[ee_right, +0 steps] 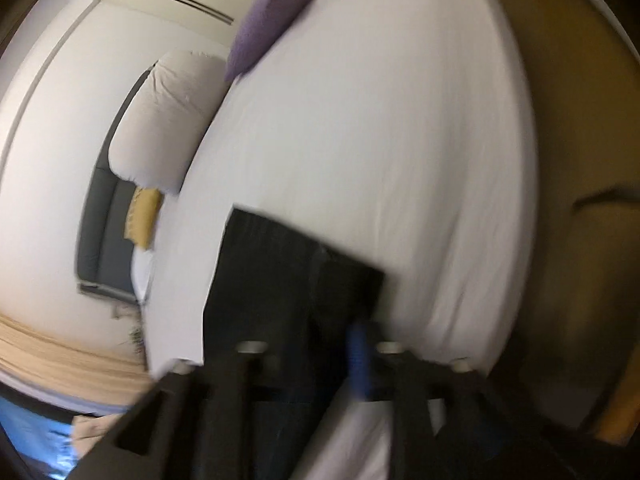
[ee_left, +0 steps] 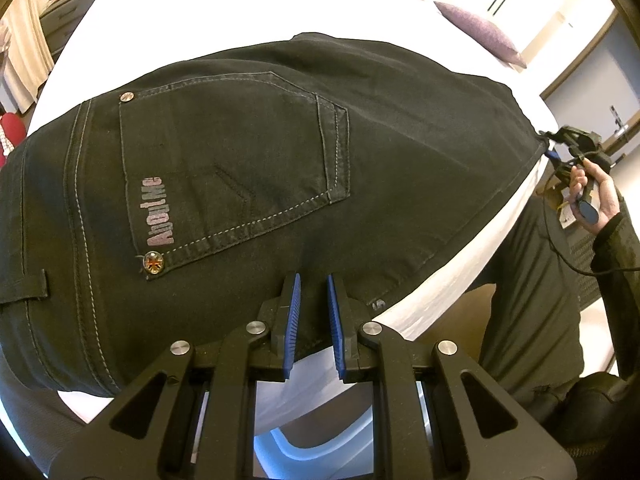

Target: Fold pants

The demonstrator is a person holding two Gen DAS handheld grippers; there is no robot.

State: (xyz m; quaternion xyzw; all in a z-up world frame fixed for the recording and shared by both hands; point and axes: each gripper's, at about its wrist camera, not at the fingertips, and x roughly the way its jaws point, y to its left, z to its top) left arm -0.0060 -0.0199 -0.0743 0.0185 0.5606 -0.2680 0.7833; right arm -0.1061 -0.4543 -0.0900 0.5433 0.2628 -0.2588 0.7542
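Observation:
Black jeans [ee_left: 240,160] lie flat on a white bed [ee_left: 200,20], back pocket up, with a grey printed logo and metal rivets. My left gripper [ee_left: 313,282] sits at the near edge of the jeans, its blue pads shut on the dark cloth. At the jeans' far right corner a hand [ee_left: 588,184] holds my right gripper [ee_left: 558,148]. The right wrist view is blurred. There the leg end of the jeans [ee_right: 280,272] lies under my right gripper [ee_right: 320,332]. Its jaws stand apart, and only one blue pad [ee_right: 360,360] shows.
A purple cushion [ee_left: 480,30] [ee_right: 272,28] and a white pillow [ee_right: 168,120] lie at the head of the bed. The person's dark trousers [ee_left: 540,280] are beside the bed's right edge. A dresser [ee_left: 68,16] and a red object [ee_left: 10,128] stand past the left side.

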